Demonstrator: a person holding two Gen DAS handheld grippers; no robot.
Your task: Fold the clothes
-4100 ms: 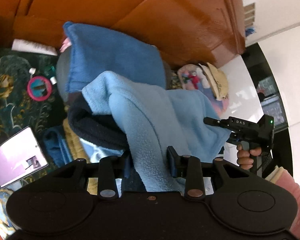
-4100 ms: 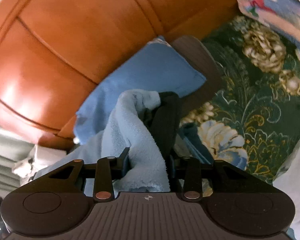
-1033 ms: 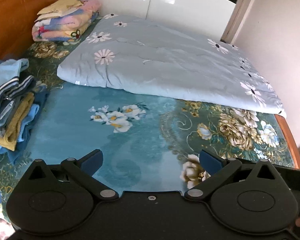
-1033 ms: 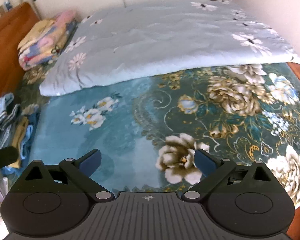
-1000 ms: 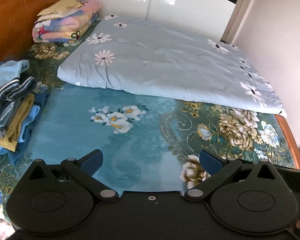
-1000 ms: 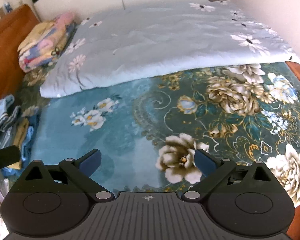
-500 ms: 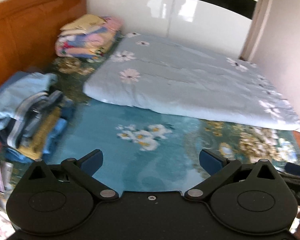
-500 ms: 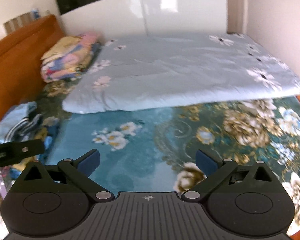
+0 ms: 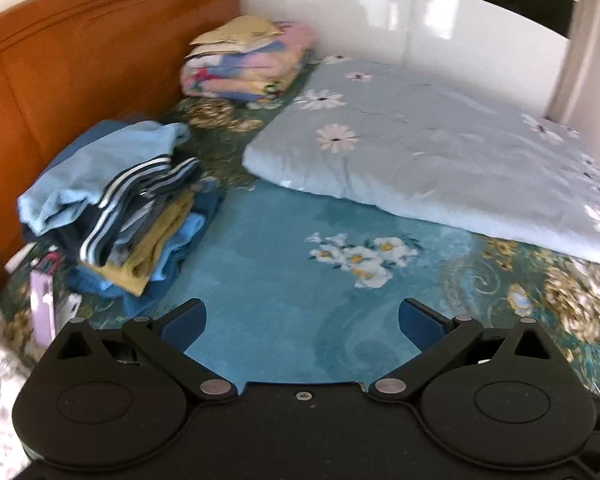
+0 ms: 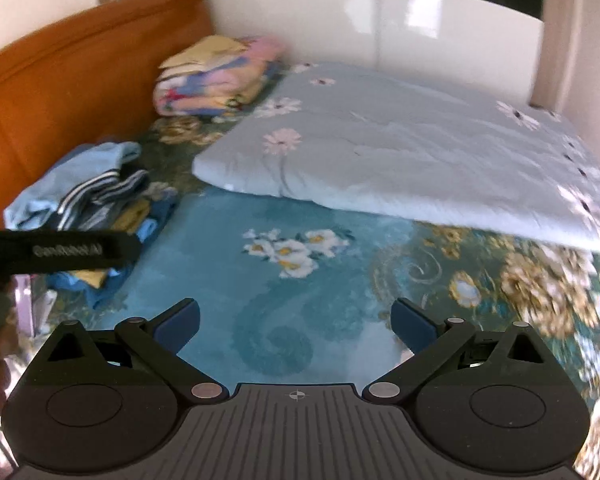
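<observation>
Left tool [image 9: 302,316] and right tool [image 10: 296,314], both spread and empty, above a bed [image 9: 284,288] with teal floral cover. Stack of folded clothes [image 9: 112,204] at 10 o'clock beside the orange headboard [image 9: 80,56]; pale quilt [image 9: 440,160] at 1 o'clock; folded blankets [image 9: 244,64] at 11 o'clock; white wall panel [image 9: 400,12] behind.

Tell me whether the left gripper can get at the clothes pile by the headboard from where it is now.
Probably yes. The left gripper is open and holds nothing, and the clothes pile lies ahead to its left on the floral bedspread, with only bare bedspread between them. The folded quilt lies off to the right.
</observation>
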